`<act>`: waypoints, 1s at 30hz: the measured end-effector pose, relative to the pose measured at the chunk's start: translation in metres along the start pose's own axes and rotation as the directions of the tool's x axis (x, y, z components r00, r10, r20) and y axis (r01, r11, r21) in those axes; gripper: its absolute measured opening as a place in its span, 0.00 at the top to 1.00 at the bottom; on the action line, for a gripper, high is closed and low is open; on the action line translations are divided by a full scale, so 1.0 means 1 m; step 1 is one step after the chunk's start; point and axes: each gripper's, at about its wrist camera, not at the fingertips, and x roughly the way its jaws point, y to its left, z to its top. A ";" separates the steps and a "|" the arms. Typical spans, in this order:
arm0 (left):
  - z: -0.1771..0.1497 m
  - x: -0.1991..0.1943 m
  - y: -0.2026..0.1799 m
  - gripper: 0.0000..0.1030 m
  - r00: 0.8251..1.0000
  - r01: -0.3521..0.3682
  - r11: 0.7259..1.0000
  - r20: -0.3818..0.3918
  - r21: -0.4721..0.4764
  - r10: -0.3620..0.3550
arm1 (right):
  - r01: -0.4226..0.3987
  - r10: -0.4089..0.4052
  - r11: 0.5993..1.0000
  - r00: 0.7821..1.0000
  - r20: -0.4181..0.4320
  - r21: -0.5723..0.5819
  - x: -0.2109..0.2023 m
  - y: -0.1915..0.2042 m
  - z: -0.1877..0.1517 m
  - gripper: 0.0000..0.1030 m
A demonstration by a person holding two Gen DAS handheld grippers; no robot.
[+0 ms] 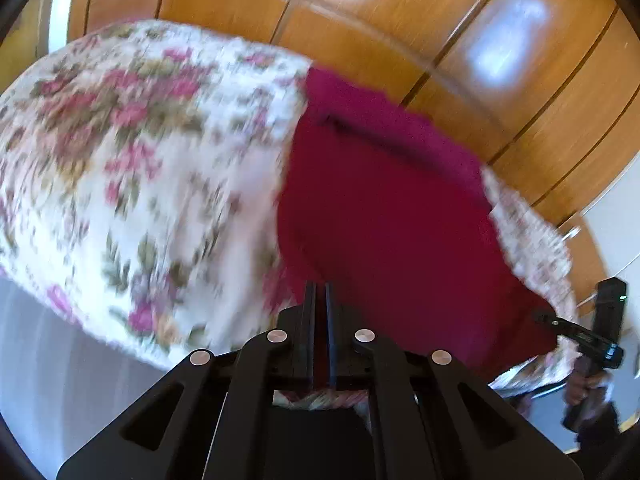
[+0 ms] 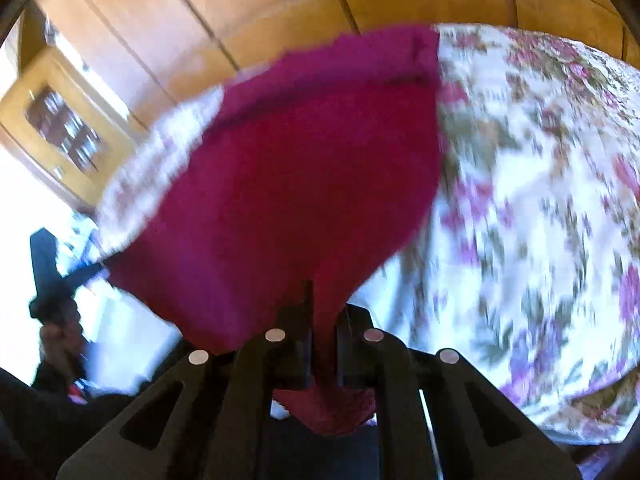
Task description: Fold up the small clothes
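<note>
Over the floral bedspread (image 1: pixel 132 168), both grippers' fingers (image 1: pixel 319 304) (image 2: pixel 322 312) pinch the red garment's (image 2: pixel 304 168) near edge.

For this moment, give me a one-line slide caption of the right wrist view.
Right gripper shut on a corner of the crimson garment, lifting it over the floral bedspread.

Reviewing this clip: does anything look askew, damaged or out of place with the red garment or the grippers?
Nothing stands out. The left gripper and right gripper are each shut on an edge of the red garment, which stretches over the floral cloth. Motion blur hides fine detail such as small wrinkles or tears.
</note>
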 end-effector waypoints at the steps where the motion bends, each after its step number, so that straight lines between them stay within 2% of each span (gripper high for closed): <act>1: 0.008 -0.002 -0.003 0.97 1.000 0.016 1.000 0.016 0.005 -0.016 | -0.019 0.019 1.000 1.000 0.022 0.014 -0.001 -0.002 0.010 0.93; 5: 0.046 0.004 -0.016 0.97 0.996 0.050 0.998 0.068 0.028 -0.051 | -0.045 0.039 0.997 0.995 0.092 0.066 0.006 -0.016 0.054 0.93; 8: 0.082 0.023 -0.020 0.98 0.994 0.060 0.998 0.085 0.024 -0.062 | -0.027 0.016 0.993 0.995 0.098 0.112 0.019 -0.037 0.084 0.93; 11: 0.124 0.048 -0.020 0.98 0.994 0.025 1.000 0.109 -0.017 -0.023 | 0.020 -0.030 0.990 0.997 0.078 0.138 0.040 -0.050 0.109 0.93; 13: 0.148 0.066 -0.020 0.98 0.991 -0.034 0.999 0.128 -0.036 0.039 | 0.030 -0.042 0.986 0.997 0.069 0.166 0.052 -0.058 0.121 0.93; 14: 0.162 0.076 -0.018 0.98 0.991 -0.037 0.998 0.129 -0.052 0.043 | 0.033 -0.045 0.984 0.997 0.068 0.174 0.056 -0.061 0.126 0.89; 15: 0.171 0.081 -0.014 0.94 0.991 -0.036 0.997 0.125 -0.067 0.044 | 0.020 -0.034 0.983 0.997 0.068 0.185 0.059 -0.065 0.130 0.76; 16: 0.180 0.086 -0.009 0.74 0.991 -0.038 0.995 0.120 -0.093 0.049 | -0.005 -0.010 0.978 0.997 0.071 0.207 0.061 -0.068 0.135 0.62; 17: 0.185 0.088 -0.002 0.60 0.991 -0.036 0.991 0.123 -0.127 0.051 | -0.022 0.002 0.973 0.996 0.086 0.231 0.060 -0.071 0.138 0.20; 18: 0.187 0.087 0.004 0.40 0.989 -0.027 0.988 0.139 -0.154 0.049 | -0.002 -0.031 0.968 0.992 0.126 0.252 0.056 -0.076 0.141 0.02; 19: 0.185 0.085 0.011 0.39 0.985 -0.022 0.984 0.163 -0.178 0.051 | 0.013 -0.059 0.966 0.984 0.171 0.260 0.048 -0.077 0.140 0.02; 20: 0.182 0.084 0.017 0.39 0.985 -0.021 0.982 0.165 -0.186 0.052 | 0.001 -0.047 0.967 0.983 0.175 0.256 0.045 -0.079 0.139 0.02; 23: 0.156 0.086 0.033 0.39 0.994 -0.007 0.985 0.102 -0.172 0.025 | 0.012 -0.058 0.963 0.985 0.164 0.271 0.033 -0.088 0.123 0.03; 26: 0.115 0.084 0.039 0.39 0.998 0.047 0.994 0.055 -0.101 -0.042 | 0.046 -0.084 0.966 0.987 0.139 0.254 0.028 -0.090 0.094 0.03; 28: 0.096 0.086 0.039 0.39 0.998 0.055 0.995 0.024 -0.081 -0.053 | 0.065 -0.091 0.971 0.990 0.104 0.232 0.032 -0.087 0.072 0.08; 30: 0.081 0.095 0.038 0.39 0.999 0.052 0.996 -0.004 -0.073 -0.053 | 0.088 -0.106 0.975 0.991 0.081 0.202 0.043 -0.083 0.062 0.29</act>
